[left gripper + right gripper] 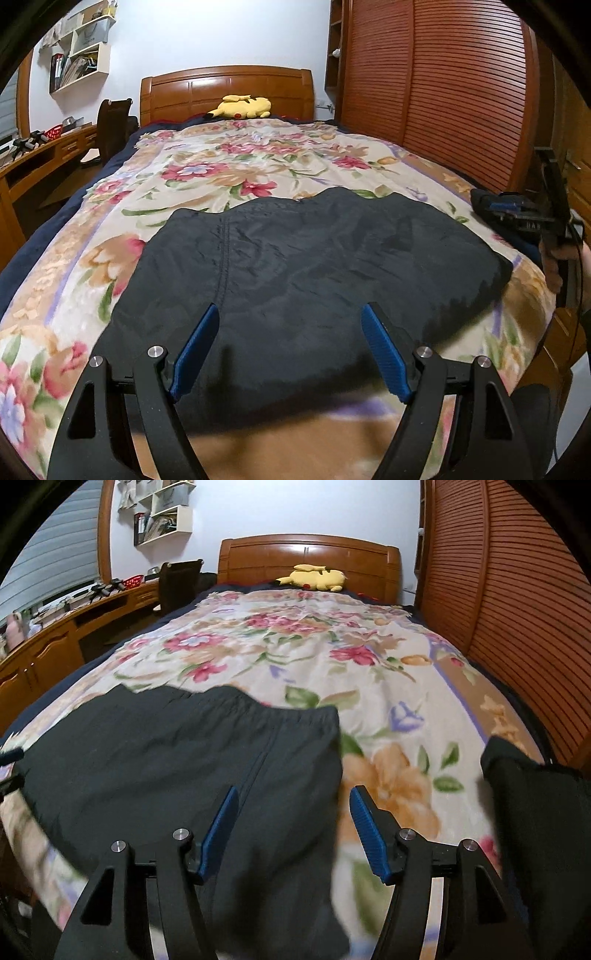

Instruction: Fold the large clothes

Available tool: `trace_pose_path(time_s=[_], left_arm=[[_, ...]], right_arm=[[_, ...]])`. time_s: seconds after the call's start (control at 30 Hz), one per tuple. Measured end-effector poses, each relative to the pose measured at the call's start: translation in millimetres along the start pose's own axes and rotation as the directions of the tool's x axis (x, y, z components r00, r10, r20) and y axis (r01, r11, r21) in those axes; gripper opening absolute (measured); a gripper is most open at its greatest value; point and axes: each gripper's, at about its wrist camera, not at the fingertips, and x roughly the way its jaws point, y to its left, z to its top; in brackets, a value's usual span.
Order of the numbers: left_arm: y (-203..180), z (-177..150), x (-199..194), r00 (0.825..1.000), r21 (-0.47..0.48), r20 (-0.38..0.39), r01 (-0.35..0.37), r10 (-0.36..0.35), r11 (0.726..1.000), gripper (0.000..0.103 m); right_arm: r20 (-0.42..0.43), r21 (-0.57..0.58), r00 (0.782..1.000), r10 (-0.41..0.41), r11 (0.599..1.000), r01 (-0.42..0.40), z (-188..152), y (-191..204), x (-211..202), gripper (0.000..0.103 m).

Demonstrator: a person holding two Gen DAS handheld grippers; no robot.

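The bed [192, 173], under a floral blanket, fills both views. The garment [295, 266], dark and already folded into a broad slab, lies flat across the lower middle of the left wrist frame; in the right wrist frame it takes the lower left, its elastic edge toward the headboard. A second dark piece [532, 797] sits at the right edge there; what it is I cannot tell.

The left claw [290, 354] hangs released over the garment's near part, holding nothing. The right claw [291, 830] is also released and empty, straddling the garment's right edge.

This looks like a pause between folds. The next move likely calls for pinching an edge cleanly, both layers together, and carrying it over without dragging the slab.
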Motion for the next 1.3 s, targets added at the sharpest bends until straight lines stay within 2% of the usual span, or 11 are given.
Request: trace_pose_path(time_s=[0.27, 0.53, 0.77, 0.83, 0.97, 1.17, 1.3], left_arm=[[-5.8, -19.4, -7.9, 1.0, -0.017, -0.017, -0.004, 0.004, 1.0, 0.08], [-4.3, -23.7, -15.2, 0.999, -0.037, -0.019, -0.031, 0.03, 0.999, 0.08], [-9.7, -22.3, -22.0, 0.999, -0.067, -0.009, -0.052, 0.051, 0.996, 0.08], [-12.1, -18.9, -26.5, 0.999, -0.073, 0.0, -0.052, 0.052, 0.996, 0.08], [-16.1, -12.8, -37.0, 0.998, -0.085, 0.015, -0.059, 0.06, 0.995, 0.08], [-21.9, -5.6, -37.3, 0.997, -0.072, 0.011, -0.077, 0.078, 0.994, 0.08], [-27.3, -3.9, -27.3, 0.997, -0.067, -0.004, -0.072, 0.072, 0.995, 0.08]], right_arm=[[-0.017, 0.04, 0.999, 0.05, 0.998, -0.05, -32.0, 20.4, -12.3, 0.065], [-0.02, 0.002, 0.999, 0.038, 0.999, -0.038, -47.1, 39.9, -15.5, 0.065], [-0.006, -0.025, 0.999, 0.037, 0.999, -0.037, -55.4, 38.8, -17.6, 0.065], [-0.036, -0.029, 0.999, 0.029, 0.999, -0.03, -59.8, 37.9, -9.0, 0.065], [-0.059, 0.009, 0.996, 0.063, 0.998, -0.063, -60.0, 32.4, -0.7, 0.065], [-0.047, -0.026, 0.998, 0.047, 0.998, -0.048, -65.0, 37.2, -8.6, 0.065], [-0.019, -0.003, 0.999, 0.033, 0.999, -0.033, -57.7, 38.2, -14.6, 0.065]])
